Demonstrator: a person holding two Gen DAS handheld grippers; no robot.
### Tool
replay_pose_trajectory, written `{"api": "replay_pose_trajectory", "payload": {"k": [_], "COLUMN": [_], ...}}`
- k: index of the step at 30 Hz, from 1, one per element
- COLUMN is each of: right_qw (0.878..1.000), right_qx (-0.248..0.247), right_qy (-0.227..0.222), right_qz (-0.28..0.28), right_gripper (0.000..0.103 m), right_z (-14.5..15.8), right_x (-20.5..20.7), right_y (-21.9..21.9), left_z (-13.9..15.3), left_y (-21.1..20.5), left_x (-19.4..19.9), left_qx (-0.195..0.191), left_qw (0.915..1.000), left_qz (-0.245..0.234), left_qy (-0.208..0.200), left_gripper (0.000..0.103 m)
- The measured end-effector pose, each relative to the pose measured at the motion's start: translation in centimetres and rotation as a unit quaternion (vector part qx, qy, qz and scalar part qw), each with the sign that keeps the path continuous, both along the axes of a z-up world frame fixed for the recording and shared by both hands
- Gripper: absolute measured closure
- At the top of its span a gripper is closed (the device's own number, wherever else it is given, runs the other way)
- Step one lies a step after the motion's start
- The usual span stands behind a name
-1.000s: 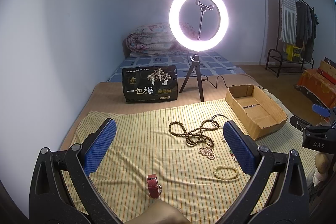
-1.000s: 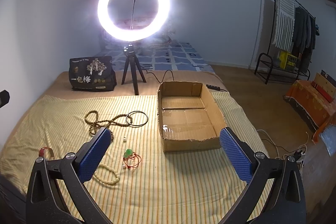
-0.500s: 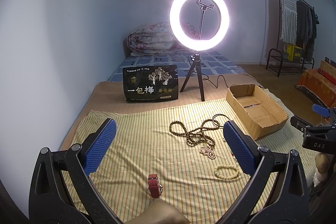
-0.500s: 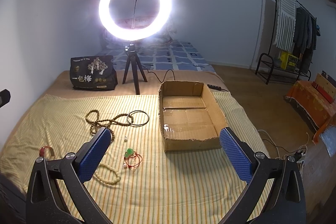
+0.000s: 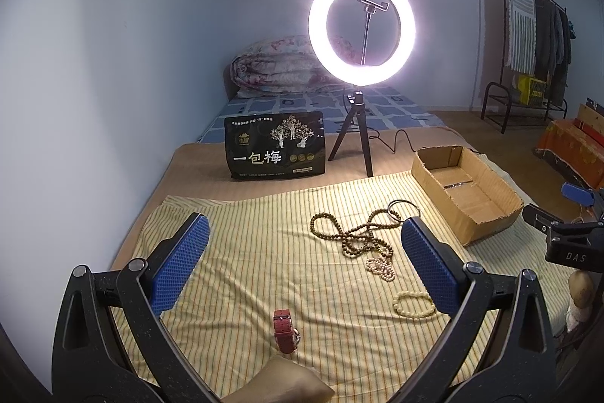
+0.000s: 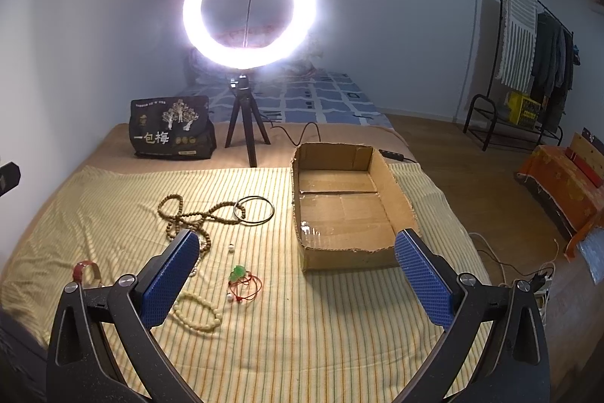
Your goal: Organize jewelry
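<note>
Both grippers hang above a yellow striped cloth with their blue-padded fingers spread wide and nothing between them.

Ahead of the left gripper, between its two fingers, lies one long brown bead necklace, looped over itself. One thin dark bangle overlaps its far end, close to the tip of the gripper's right-hand finger. Nearer, beside that same finger, sit one small cream bead strand and one cream bead bracelet, partly hidden behind the pad. Close below the gripper, about midway between the fingers, stands one red watch strap.

From the right gripper, one open cardboard box lies ahead and toward its right-hand finger, whose tip overlaps the box's near corner; whether anything small lies inside is too unclear to tell. Just ahead between the fingers is one red cord with a green pendant, with two tiny white beads near it. The cream bracelet lies beside the left-hand finger, the necklace and bangle farther ahead on that side, and the red strap out beyond that finger.

Far beyond both grippers stand one lit ring light on a tripod and one black printed bag.
</note>
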State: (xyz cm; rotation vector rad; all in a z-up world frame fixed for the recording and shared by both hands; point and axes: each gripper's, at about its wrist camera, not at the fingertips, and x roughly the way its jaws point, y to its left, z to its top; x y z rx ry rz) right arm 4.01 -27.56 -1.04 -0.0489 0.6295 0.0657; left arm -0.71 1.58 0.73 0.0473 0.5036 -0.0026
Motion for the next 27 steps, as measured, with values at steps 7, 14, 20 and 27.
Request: {"api": "replay_pose_trajectory", "payload": {"k": [7, 14, 20, 27], "right_qw": [1.0, 0.997, 0.99, 0.976], "right_qx": [0.014, -0.003, -0.015, -0.011], "right_qy": [0.016, 0.029, 0.056, 0.104], "right_qz": [0.013, 0.069, 0.127, 0.189], "right_gripper": [0.0, 0.0, 0.0, 0.001], "right_z": [-0.7, -2.1, -4.0, -6.5], "right_x": [0.5, 0.8, 0.9, 1.1], "right_y": [0.4, 2.5, 4.7, 6.7], "left_z": [-0.9, -2.6, -4.5, -7.4], "left_y": [1.7, 4.2, 6.7, 7.4], "left_x": [0.5, 1.5, 2.3, 3.5], "left_qx": [-0.002, -0.015, -0.044, -0.077], "left_qw": [0.9997, 0.998, 0.9932, 0.9829], "left_qz": [0.015, 0.033, 0.044, 0.026], "left_qy": [0.017, 0.052, 0.098, 0.165], "left_gripper": [0.0, 0.0, 0.0, 0.008]}}
